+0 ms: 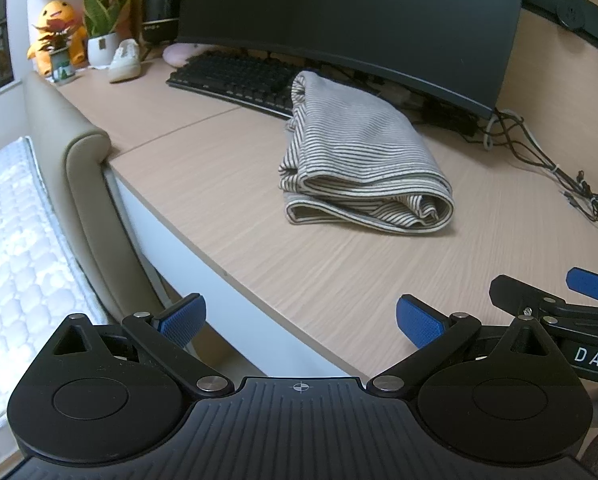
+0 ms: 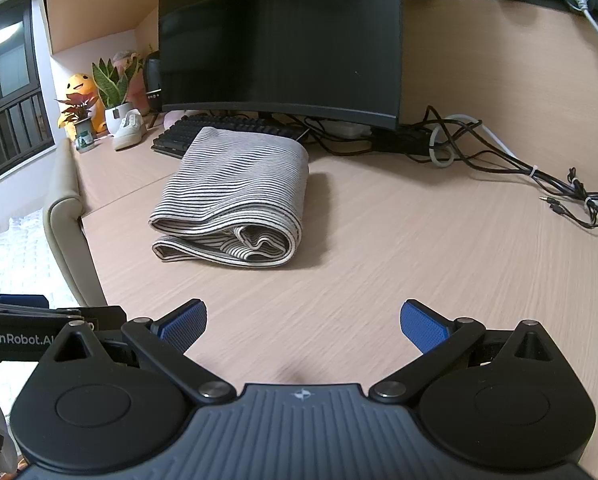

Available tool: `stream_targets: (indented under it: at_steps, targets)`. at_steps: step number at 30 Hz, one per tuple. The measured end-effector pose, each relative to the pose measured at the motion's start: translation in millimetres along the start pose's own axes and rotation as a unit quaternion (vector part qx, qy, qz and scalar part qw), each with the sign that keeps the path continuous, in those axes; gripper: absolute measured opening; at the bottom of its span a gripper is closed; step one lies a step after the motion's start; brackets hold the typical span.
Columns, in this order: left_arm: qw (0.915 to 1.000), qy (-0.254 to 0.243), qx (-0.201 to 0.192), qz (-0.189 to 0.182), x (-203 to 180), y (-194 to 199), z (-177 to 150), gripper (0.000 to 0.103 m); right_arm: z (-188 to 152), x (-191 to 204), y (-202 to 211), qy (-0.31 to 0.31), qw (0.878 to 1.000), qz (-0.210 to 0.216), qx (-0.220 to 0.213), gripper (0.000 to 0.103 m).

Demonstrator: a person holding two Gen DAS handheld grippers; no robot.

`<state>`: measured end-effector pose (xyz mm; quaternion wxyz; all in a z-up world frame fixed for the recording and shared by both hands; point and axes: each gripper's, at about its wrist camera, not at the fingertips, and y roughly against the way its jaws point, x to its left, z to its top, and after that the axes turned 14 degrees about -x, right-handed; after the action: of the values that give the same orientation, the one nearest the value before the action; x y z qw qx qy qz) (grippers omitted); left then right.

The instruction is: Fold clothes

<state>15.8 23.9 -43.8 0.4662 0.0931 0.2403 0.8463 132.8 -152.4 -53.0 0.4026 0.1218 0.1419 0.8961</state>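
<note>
A striped garment [image 1: 363,152] is seen lying folded in a thick bundle on the tabletop [image 1: 339,280], just in front of the keyboard [image 1: 235,76] and monitor [image 1: 351,20], with its far end close to or touching the keyboard; which cannot be told. Both tools are held back near the tabletop's front edge, well apart from the cloth: the left hand-held gripper [image 1: 299,320] has its blue pads spread wide with nothing between them, and the right hand-held gripper [image 2: 303,326] is likewise spread and empty. The fabric is judged light, soft and limp, a thin knit by the look, so no shape will be kept once lifted and layers are likely to slide apart. The near end shows stacked layers with a rolled fold at the right and looser hems at the left [image 2: 167,236]. If a further fold or tidy is wanted, hold is best taken at the two near corners, all layers pinched together. Cables [image 2: 555,188] at the right are apart from the work.
</note>
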Motion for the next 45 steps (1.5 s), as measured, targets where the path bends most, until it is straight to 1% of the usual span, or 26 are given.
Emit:
stream_targets:
  at_steps: [18, 32, 39, 43, 45]
  targets:
    - [0.9999, -0.006, 0.005, -0.008, -6.1, -6.9, -1.2, 0.103, -1.7, -5.9, -2.1, -0.007, 1.0, -0.008, 0.005, 0.103]
    - [0.9999, -0.003, 0.008, -0.012, -2.9, -8.1, -1.6, 0.103, -1.5, -3.8, -3.0, -0.006, 1.0, -0.01, 0.006, 0.103]
    - [0.9998, -0.005, 0.002, -0.02, 0.4, -10.8, 1.4, 0.103, 0.2, -1.2, -4.7, -0.007, 1.0, -0.013, 0.003, 0.103]
    - [0.9995, -0.011, -0.013, -0.026, 3.4, -12.7, 8.1, 0.103, 4.0, 1.7, -6.1, -0.008, 1.0, -0.013, -0.005, 0.103]
    - [0.9995, -0.009, -0.01, -0.029, 6.8, -18.7, 10.7, 0.103, 5.5, 3.7, -9.0, -0.008, 1.0, -0.014, -0.006, 0.103]
